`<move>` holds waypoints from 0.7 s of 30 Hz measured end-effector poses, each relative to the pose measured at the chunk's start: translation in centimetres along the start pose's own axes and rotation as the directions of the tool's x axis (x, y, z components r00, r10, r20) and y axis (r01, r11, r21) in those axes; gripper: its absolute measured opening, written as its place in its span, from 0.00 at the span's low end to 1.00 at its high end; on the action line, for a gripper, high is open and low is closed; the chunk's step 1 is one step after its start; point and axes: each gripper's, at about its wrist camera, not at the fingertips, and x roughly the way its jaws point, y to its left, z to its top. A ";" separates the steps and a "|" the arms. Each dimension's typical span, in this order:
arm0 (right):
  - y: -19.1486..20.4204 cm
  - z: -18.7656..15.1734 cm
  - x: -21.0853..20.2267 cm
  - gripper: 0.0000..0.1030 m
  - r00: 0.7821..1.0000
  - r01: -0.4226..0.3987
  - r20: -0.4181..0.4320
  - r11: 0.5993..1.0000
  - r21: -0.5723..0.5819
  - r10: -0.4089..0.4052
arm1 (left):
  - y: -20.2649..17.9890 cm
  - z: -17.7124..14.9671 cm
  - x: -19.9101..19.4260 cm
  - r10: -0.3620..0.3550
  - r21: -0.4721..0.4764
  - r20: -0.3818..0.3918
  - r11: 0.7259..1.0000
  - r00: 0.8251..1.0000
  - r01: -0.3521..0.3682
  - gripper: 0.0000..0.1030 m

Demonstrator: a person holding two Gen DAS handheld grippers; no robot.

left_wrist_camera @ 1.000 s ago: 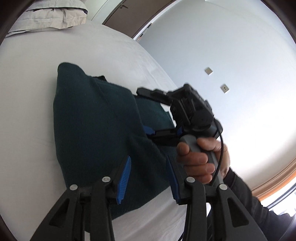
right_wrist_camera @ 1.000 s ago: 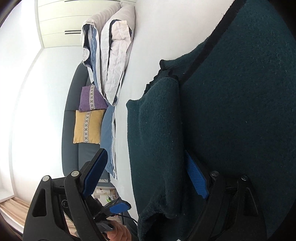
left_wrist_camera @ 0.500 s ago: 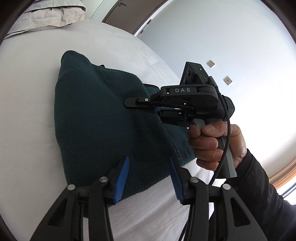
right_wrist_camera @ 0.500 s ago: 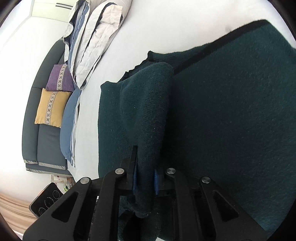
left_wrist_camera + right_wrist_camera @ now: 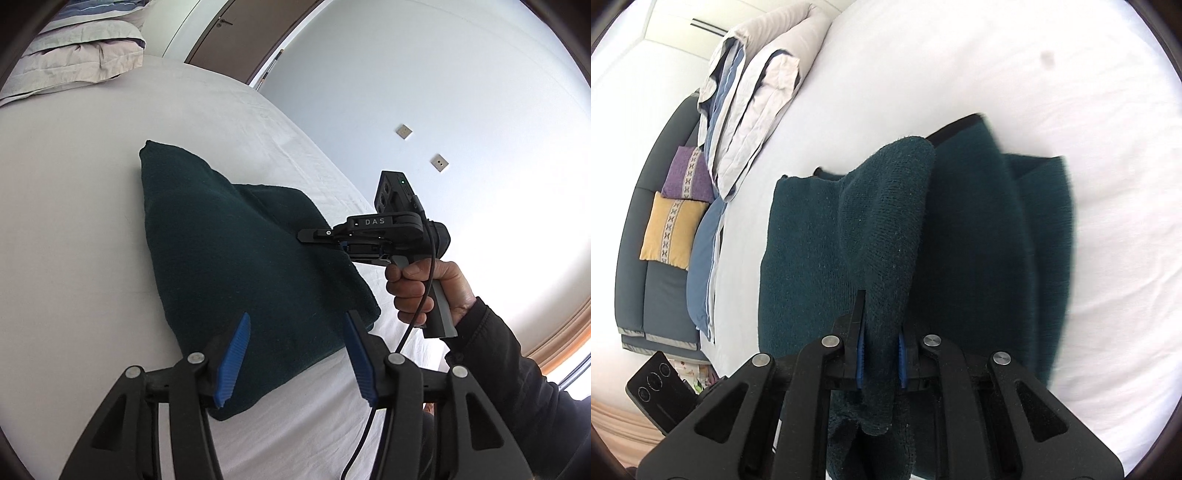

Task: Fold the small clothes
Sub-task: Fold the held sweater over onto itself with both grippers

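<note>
One dark green knitted garment (image 5: 236,266) lies partly folded on the white-sheeted bed (image 5: 74,221), toward the bed's edge nearest the pale wall. The right gripper (image 5: 881,354) has its blue-padded fingers (image 5: 860,350) clamped on a bunched fold of that knit, which rises off the rest of the cloth; from the left wrist view the same gripper (image 5: 317,236) meets the garment's side nearest the wall, gripped by a person's hand (image 5: 424,291) in a dark sleeve. The left gripper (image 5: 295,362) hangs over the garment's near corner with its fingers (image 5: 234,362) apart and opening, the cloth below them but not pinched. Folded grey and blue bedding (image 5: 753,96) is stacked at the bed's far edge, beside a purple cushion (image 5: 689,177) and a yellow cushion (image 5: 672,229) on a grey sofa (image 5: 661,295).
</note>
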 end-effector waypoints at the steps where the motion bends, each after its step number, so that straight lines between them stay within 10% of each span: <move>1: -0.8 0.2 -0.4 0.11 1.000 0.003 0.008 1.000 0.009 -0.003 | 0.3 0.0 -0.2 0.001 0.002 -0.003 1.000 1.000 -0.001 0.53; 21: -7.2 -1.6 -2.4 0.15 0.996 -0.039 0.085 0.996 0.086 0.032 | 1.1 2.0 4.3 0.089 0.035 -0.091 0.996 0.992 -0.087 0.55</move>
